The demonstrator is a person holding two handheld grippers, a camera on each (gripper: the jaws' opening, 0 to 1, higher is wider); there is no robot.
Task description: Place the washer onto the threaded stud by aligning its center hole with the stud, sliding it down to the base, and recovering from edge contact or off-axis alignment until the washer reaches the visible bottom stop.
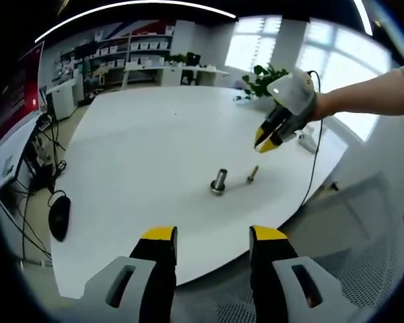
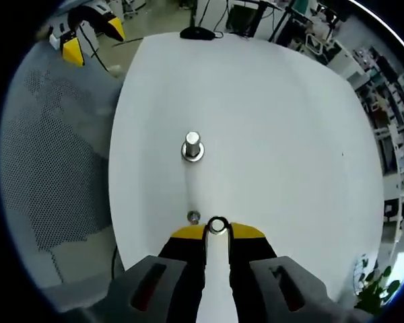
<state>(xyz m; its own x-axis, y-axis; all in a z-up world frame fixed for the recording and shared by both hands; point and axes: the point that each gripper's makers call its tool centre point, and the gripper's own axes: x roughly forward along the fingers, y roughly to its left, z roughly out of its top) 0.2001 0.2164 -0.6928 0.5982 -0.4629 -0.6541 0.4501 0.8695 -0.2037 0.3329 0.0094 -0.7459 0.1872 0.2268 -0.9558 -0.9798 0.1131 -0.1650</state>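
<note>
A wide white tabletop (image 1: 141,155) stands in a bright office, with shelves of white bins (image 1: 131,50) along the far wall, windows to the right and a potted plant (image 1: 261,79) at the far edge. A black mouse (image 1: 59,215) lies near the left edge. Mid-table the threaded stud (image 1: 219,180) stands upright, a smaller bolt (image 1: 252,174) just beside it. The right claw (image 2: 217,227) is clenched on the washer (image 2: 217,225), held above the tabletop. The left claw (image 1: 209,243) is released, hanging off the near edge. No writing is legible.
</note>
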